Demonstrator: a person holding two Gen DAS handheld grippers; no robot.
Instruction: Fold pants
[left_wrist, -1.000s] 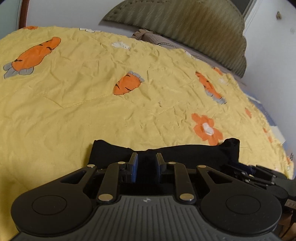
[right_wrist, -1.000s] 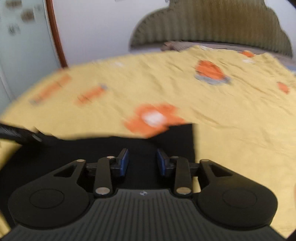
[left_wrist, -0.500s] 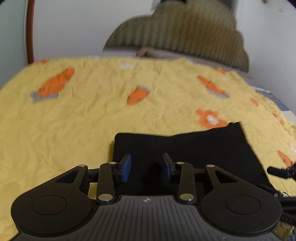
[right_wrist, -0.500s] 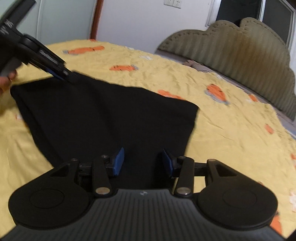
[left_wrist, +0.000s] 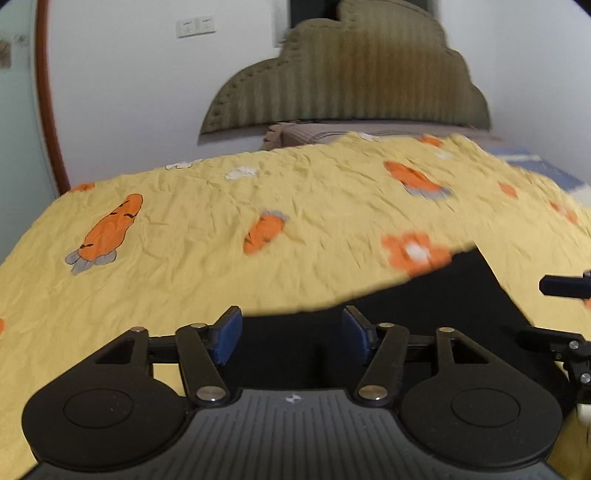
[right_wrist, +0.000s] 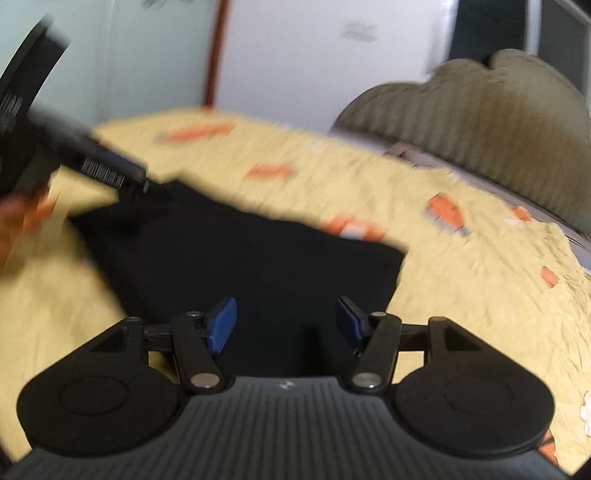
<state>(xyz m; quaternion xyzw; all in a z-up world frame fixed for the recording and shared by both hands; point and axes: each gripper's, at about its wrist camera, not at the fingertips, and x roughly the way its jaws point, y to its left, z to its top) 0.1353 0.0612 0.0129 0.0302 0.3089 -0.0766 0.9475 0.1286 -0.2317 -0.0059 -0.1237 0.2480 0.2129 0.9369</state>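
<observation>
The black pants (left_wrist: 436, 306) lie folded into a flat rectangle on the yellow carrot-print bedspread (left_wrist: 184, 266). My left gripper (left_wrist: 291, 336) is open and empty, hovering over the near left edge of the pants. My right gripper (right_wrist: 282, 325) is open and empty above the near edge of the pants (right_wrist: 258, 258). The left gripper's body (right_wrist: 74, 158) shows at the far left of the right wrist view. Part of the right gripper (left_wrist: 561, 286) shows at the right edge of the left wrist view.
An olive padded headboard (left_wrist: 351, 77) and a pillow (left_wrist: 332, 133) stand at the far end of the bed. A white wall with an outlet (left_wrist: 195, 26) and a brown door frame (left_wrist: 48, 110) lie beyond. The bedspread extends left and right of the pants.
Both grippers have opened wider and pulled back and up from the pants. The pants stay folded flat on the bed. Both views are motion-blurred.
</observation>
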